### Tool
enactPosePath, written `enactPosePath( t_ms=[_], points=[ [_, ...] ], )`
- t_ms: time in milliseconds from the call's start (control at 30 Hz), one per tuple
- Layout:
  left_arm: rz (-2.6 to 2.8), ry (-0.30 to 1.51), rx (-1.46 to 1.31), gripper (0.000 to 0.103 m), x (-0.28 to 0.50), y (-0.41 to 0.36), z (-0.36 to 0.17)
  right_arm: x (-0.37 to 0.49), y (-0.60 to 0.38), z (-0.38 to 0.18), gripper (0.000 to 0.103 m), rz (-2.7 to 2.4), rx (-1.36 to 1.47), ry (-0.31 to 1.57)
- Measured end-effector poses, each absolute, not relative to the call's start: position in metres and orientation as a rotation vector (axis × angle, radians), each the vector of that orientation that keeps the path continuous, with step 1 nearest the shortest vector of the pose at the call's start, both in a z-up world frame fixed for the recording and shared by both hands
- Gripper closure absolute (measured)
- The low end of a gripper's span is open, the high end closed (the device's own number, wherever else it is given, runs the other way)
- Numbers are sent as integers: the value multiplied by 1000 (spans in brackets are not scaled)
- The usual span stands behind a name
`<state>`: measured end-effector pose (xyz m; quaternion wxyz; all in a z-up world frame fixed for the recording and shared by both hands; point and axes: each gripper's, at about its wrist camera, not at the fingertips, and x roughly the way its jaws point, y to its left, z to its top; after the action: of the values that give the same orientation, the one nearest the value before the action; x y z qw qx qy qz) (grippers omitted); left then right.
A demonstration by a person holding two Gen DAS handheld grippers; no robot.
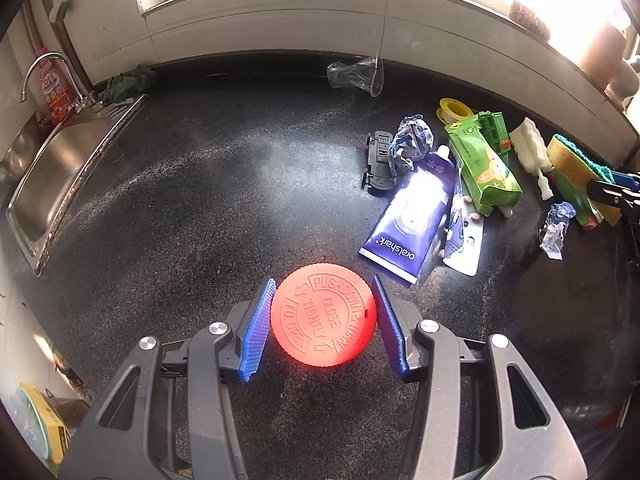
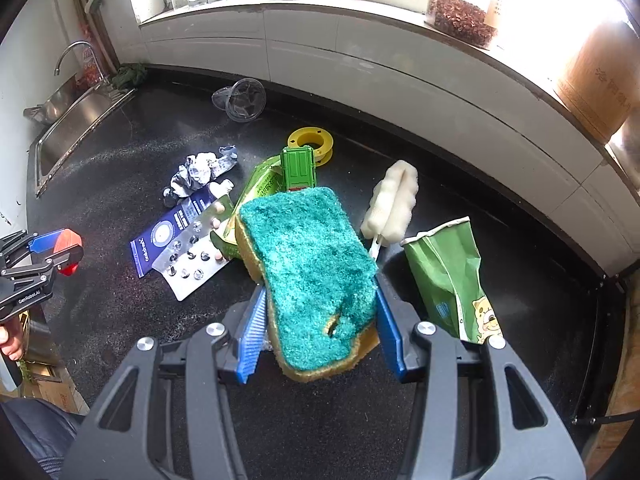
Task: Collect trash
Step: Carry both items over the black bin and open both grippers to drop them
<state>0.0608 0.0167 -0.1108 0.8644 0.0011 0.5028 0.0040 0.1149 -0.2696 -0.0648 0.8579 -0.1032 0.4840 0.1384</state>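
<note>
Left fingers (image 1: 323,318) clamp orange cap (image 1: 323,315), right fingers (image 2: 318,328) clamp sponge (image 2: 308,276), counter (image 1: 200,200) bare sinkward

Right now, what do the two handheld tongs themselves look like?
Both the left tongs and the right tongs have black plastic linkage frames with cut-out slots, silver round pivot screws and ribbed blue finger pads. Seen from the right wrist camera, the left one carries white GenRoboAI lettering on its side.

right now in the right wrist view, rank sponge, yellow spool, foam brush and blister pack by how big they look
1. sponge, though it sits in the right gripper close to the camera, which inflates it
2. blister pack
3. foam brush
4. yellow spool, farthest away, so its true size is unsure
</note>
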Motion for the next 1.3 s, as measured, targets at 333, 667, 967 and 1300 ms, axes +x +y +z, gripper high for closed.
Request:
enactPosePath(
  t_ms=[333, 667, 967, 1300],
  points=[
    [170, 949, -125, 54, 9, 92, -65, 83, -136, -27, 54, 586, -294, 919],
    [535, 980, -300, 54, -128, 236, -86, -33, 101, -54, 54, 1138, -450, 974],
    [667, 1066, -465, 54, -217, 324, -175, -107, 234, -144, 54, 1259, -599, 1150],
    [628, 1058, -615, 54, -235, 364, -265, -124, 305, -226, 53, 1215, -677, 1301]
  ],
)
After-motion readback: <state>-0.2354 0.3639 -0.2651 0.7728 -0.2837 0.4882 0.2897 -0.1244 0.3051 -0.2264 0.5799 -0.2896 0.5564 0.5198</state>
